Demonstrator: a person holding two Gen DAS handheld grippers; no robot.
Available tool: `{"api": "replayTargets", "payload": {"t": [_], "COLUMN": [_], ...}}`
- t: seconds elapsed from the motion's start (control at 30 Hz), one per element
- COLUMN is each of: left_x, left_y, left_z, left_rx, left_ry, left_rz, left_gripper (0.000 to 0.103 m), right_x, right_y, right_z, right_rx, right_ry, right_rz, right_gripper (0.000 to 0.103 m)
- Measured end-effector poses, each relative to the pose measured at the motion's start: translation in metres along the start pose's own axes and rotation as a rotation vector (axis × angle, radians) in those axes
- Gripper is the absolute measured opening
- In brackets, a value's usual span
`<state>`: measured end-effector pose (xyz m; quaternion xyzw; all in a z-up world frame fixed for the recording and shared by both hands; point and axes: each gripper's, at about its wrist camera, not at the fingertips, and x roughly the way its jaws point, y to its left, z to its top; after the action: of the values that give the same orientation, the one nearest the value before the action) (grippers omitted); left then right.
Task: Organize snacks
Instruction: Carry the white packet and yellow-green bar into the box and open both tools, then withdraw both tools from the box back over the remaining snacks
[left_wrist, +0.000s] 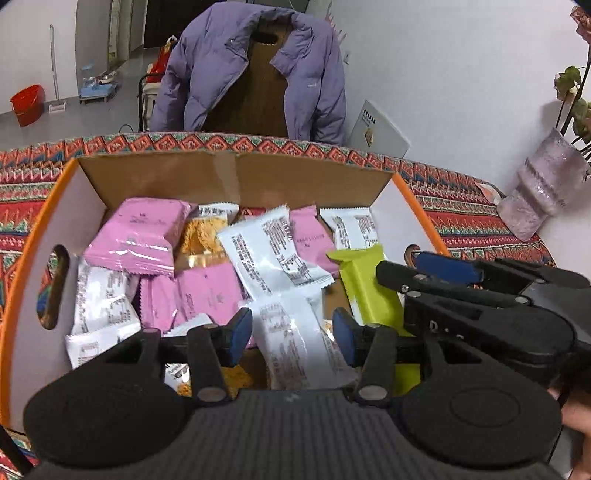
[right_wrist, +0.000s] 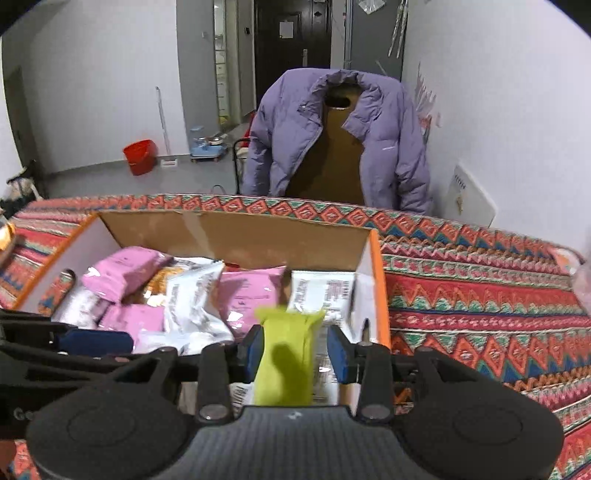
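An orange-edged cardboard box (left_wrist: 236, 173) holds several pink, white and orange snack packets. My left gripper (left_wrist: 291, 334) hangs open over a white packet (left_wrist: 295, 339) at the box's near side, pads apart on either side of it. A lime-green snack bar (left_wrist: 364, 288) lies at the box's right side. In the right wrist view my right gripper (right_wrist: 295, 350) is open around this green bar (right_wrist: 286, 354); its left pad is close to the bar and the right pad stands apart. The box (right_wrist: 258, 236) shows there too.
The box stands on a patterned red tablecloth (right_wrist: 480, 295). A chair with a purple jacket (left_wrist: 255, 70) is behind the table. A clear plastic vase (left_wrist: 543, 188) with a plant stands at the right by the wall. A white board (left_wrist: 380, 129) leans there.
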<state>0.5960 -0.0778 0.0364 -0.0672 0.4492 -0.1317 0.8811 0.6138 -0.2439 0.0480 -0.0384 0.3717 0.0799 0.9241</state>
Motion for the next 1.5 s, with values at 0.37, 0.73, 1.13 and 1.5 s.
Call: {"api": "replayTargets", "payload": {"t": [0.37,0.73,1.13,1.5], "left_x": [-0.056,-0.214,-0.33,-0.358], "left_y": [-0.008,0.007,0.027,0.035], "left_z": [0.003,-0.031,-0.144,-0.271], "left_rx": [0.084,0.166,0.191,0.131], "left_ry": [-0.064,-0.254,-0.426,-0.497], "left_rz": [0.016,0.112,0.146,0.21], "left_gripper": [0.072,0.086,0.098,0.1], "right_x": [-0.047,-0.184,-0.3,-0.346], "right_y": [-0.016,-0.01,0.013,0.047], "right_z": [0.011,0.006,-0.068,-0.191], "right_rx": [0.019,-0.064,-0.147,-0.216], "right_ry": [-0.028,-0.17,-0.314,-0.363], "right_rz": [0.048,0.087,0.103,0.104], "right_gripper": [0.053,0.078,0.09,0.091]}}
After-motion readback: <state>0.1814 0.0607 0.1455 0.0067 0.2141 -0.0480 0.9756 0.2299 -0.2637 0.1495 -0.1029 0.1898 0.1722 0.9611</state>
